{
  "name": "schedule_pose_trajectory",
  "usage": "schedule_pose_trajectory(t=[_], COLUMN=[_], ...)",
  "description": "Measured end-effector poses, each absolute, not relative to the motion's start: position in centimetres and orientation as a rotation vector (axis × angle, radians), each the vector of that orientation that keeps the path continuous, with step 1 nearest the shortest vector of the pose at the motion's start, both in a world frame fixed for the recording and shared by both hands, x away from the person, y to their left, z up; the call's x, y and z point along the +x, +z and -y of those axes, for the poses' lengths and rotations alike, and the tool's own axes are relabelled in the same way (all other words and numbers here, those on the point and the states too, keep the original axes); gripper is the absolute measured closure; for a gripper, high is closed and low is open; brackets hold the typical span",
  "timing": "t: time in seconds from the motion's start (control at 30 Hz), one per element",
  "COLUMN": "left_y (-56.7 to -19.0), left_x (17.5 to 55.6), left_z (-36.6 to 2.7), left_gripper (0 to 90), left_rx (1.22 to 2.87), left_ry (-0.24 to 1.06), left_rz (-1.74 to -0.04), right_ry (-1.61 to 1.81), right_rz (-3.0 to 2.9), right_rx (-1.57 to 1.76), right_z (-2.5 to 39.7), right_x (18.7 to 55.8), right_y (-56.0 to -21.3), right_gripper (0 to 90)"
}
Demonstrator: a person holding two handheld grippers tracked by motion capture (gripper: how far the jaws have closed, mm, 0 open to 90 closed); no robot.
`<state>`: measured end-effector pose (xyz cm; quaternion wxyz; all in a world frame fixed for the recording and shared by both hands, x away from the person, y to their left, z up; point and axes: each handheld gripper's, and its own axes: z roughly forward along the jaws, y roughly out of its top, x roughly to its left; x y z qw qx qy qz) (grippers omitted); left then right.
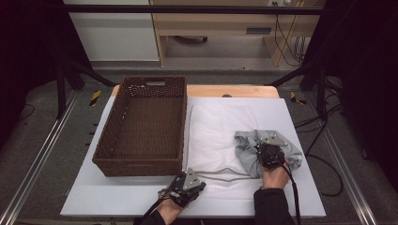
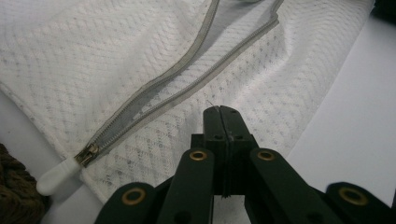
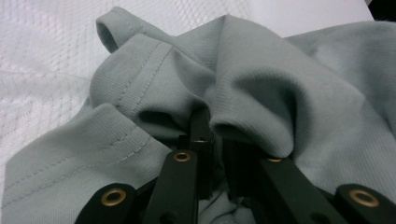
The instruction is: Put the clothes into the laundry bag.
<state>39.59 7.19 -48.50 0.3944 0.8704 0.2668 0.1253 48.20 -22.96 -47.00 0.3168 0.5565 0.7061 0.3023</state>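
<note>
I am working at a white table with a dark woven basket sitting on the left half of the high view, its inside bare as far as I can see. Just to the right of the basket a white mesh laundry bag is lying flat, and its grey zipper is running open along the lower edge of the bag. In the left gripper view the white zipper pull is lying at the lower left, next to a corner of the basket.

My left gripper is sitting at the bottom centre of the high view, and its jaws are pressed together, with their tips over the mesh beside the zipper; I cannot tell whether they are pinching any mesh.

My right gripper is sitting at the lower right, on top of a crumpled grey garment that is lying partly over the right side of the bag. Its jaws are clamped on a fold of that grey cloth, which is bunching up around the tips and hiding them.

I am reading no writing or labels anywhere.
</note>
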Motion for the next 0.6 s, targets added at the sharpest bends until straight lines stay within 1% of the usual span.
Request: schedule_pose_trajectory(t=[0.07,0.13,0.17,0.27,0.47,0.53,0.6], left_y=[-48.5,-48.5,-48.5,-48.5,-48.4,-48.4,-48.4], left_x=[39.6,39.5,39.5,39.6,39.5,39.5,39.5], left_z=[-7.2,-7.1,-7.1,-7.2,-7.0,-7.0,-7.1], left_gripper=[89.3,89.3,89.3,89.3,89.3,89.3,89.3], left_rx=[2.209,2.212,2.214,2.211,2.22,2.222,2.219], left_ry=[0.319,0.328,0.328,0.307,0.328,0.329,0.324], left_rz=[-0.677,-0.675,-0.673,-0.68,-0.679,-0.675,-0.679], right_ry=[0.795,0.834,0.873,0.972,1.176,1.211,1.232], right_rz=[-1.869,-1.874,-1.874,-1.834,-1.872,-1.928,-2.003], right_rx=[1.47,1.478,1.478,1.441,1.287,1.234,1.194], right_z=[23.0,23.3,23.4,23.6,22.6,21.6,20.4], right_x=[48.2,48.0,47.6,46.2,43.1,42.4,41.9], right_y=[-46.8,-46.5,-46.1,-44.7,-41.8,-41.6,-42.2], right_gripper=[81.4,76.1,72.0,66.4,65.0,64.9,65.2])
